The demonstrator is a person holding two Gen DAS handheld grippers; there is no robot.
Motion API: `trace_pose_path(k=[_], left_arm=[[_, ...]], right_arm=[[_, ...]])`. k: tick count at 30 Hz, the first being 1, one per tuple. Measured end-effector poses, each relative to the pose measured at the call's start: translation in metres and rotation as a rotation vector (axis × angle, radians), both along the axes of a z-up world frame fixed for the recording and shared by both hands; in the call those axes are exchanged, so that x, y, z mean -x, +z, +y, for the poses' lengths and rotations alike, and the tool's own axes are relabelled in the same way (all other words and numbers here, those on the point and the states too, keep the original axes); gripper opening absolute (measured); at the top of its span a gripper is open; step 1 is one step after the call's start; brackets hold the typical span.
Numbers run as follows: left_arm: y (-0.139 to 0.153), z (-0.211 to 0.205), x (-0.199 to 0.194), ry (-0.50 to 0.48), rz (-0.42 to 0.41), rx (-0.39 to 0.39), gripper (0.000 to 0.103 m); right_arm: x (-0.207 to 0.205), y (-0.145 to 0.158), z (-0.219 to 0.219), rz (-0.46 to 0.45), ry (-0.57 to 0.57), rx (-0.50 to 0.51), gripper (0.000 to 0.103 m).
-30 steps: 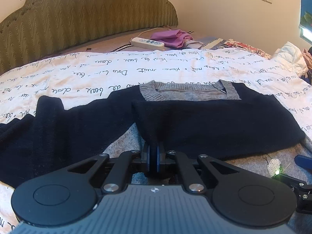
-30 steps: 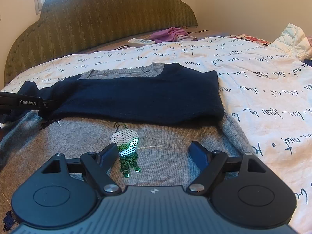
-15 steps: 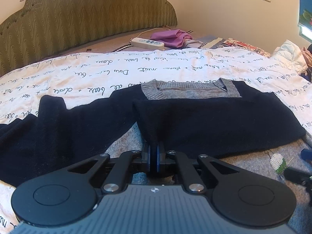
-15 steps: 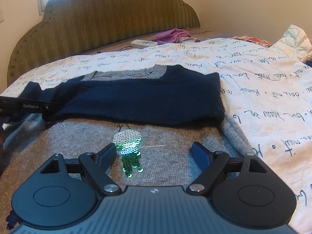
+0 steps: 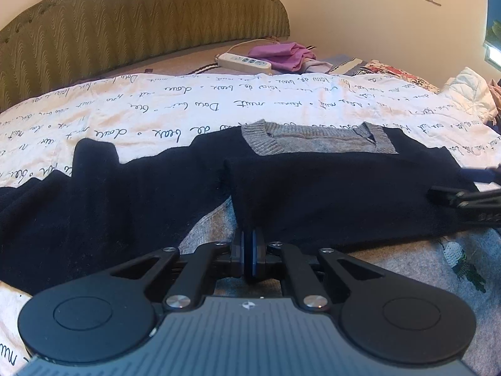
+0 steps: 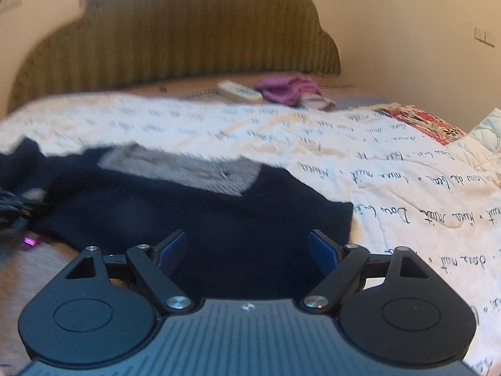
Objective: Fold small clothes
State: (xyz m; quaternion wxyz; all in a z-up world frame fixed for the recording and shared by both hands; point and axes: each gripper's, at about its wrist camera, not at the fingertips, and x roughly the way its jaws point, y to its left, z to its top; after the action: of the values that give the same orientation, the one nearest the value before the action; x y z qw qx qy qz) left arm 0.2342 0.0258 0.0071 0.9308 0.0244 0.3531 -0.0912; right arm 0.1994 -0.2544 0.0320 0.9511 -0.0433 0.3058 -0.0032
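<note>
A small grey sweater (image 5: pixel 313 144) with dark navy sleeves lies on the bed, back up at the collar. One navy sleeve (image 5: pixel 344 197) is folded across the chest; the other (image 5: pixel 78 206) lies spread to the left. My left gripper (image 5: pixel 249 244) is shut on the navy sleeve's edge near the armpit. My right gripper (image 6: pixel 247 250) is open and empty, low over the folded navy sleeve (image 6: pixel 250 219) near its right end; it also shows at the right edge of the left wrist view (image 5: pixel 463 200).
The white quilt (image 5: pixel 188 109) with black script covers the bed. A green padded headboard (image 5: pixel 141 22) stands behind. A white power strip (image 5: pixel 244 62) and purple cloth (image 5: pixel 281 54) lie near it. White bedding (image 5: pixel 469 94) is piled at the right.
My right gripper has moved forward and up, from over the grey body with the sequin figure to over the folded navy sleeve. My left gripper has stayed shut on the sleeve.
</note>
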Motion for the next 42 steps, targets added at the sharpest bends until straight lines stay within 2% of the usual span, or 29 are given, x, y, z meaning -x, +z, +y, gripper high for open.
trace_pose_path(k=[2,3,4,6,9,11,13,16,18,20,22,24,28,29,31,33,34,35,38,40,42], left_arm=[[-0.001,0.001,0.0,-0.007,-0.005,0.003,0.007],[-0.001,0.001,0.001,-0.021,-0.014,0.002,0.01],[0.001,0.003,0.003,-0.026,-0.031,0.007,0.016],[0.01,0.01,0.012,-0.019,-0.072,0.039,0.035],[0.035,0.043,0.041,0.052,-0.203,0.113,0.061],[0.053,0.079,0.061,0.143,-0.283,0.188,0.068],[0.063,0.12,0.069,0.275,-0.309,0.247,0.072],[0.062,0.19,0.065,0.495,-0.256,0.368,0.077],[0.051,0.243,0.065,0.644,-0.215,0.531,0.084],[0.039,0.283,0.068,0.787,-0.186,0.669,0.084],[0.028,0.314,0.071,0.86,-0.171,0.765,0.084],[0.02,0.328,0.067,0.876,-0.163,0.81,0.084],[0.018,0.332,0.05,0.841,-0.16,0.796,0.082],[0.018,0.331,0.045,0.833,-0.16,0.785,0.076],[0.015,0.329,0.033,0.829,-0.154,0.747,0.058],[0.01,0.327,0.022,0.839,-0.11,0.686,0.016],[0.003,0.326,0.016,0.859,-0.077,0.653,0.015],[0.0,0.325,0.015,0.87,-0.066,0.637,0.009],[0.003,0.317,0.018,0.865,-0.092,0.571,0.008],[0.017,0.3,0.017,0.852,-0.13,0.447,0.007],[0.041,0.263,0.02,0.788,-0.219,0.268,0.007]], right_arm=[[-0.014,-0.018,-0.006,0.061,-0.02,0.011,0.091],[-0.013,-0.025,-0.013,0.045,-0.032,-0.037,0.099],[-0.012,-0.029,-0.018,0.03,-0.044,-0.079,0.1],[-0.009,-0.03,-0.023,0.027,-0.052,-0.11,0.1],[-0.007,-0.03,-0.02,0.026,-0.051,-0.097,0.1],[-0.007,-0.03,-0.022,0.026,-0.05,-0.106,0.1],[-0.007,-0.03,-0.022,0.025,-0.05,-0.104,0.101],[-0.007,-0.03,-0.022,0.026,-0.049,-0.106,0.101],[-0.007,-0.03,-0.022,0.025,-0.049,-0.105,0.101],[-0.008,-0.03,-0.022,0.025,-0.05,-0.105,0.101],[-0.009,-0.03,-0.022,0.024,-0.051,-0.105,0.101],[-0.009,-0.03,-0.022,0.023,-0.053,-0.105,0.101],[-0.008,-0.03,-0.021,0.024,-0.053,-0.105,0.101],[-0.008,-0.03,-0.022,0.024,-0.053,-0.106,0.101],[-0.008,-0.03,-0.021,0.024,-0.053,-0.107,0.101],[-0.009,-0.03,-0.021,0.024,-0.054,-0.107,0.101],[-0.009,-0.03,-0.021,0.024,-0.054,-0.108,0.101],[-0.009,-0.03,-0.021,0.024,-0.053,-0.108,0.101],[-0.009,-0.031,-0.021,0.025,-0.053,-0.111,0.101],[-0.009,-0.031,-0.021,0.025,-0.054,-0.113,0.101],[-0.009,-0.031,-0.021,0.025,-0.054,-0.112,0.101]])
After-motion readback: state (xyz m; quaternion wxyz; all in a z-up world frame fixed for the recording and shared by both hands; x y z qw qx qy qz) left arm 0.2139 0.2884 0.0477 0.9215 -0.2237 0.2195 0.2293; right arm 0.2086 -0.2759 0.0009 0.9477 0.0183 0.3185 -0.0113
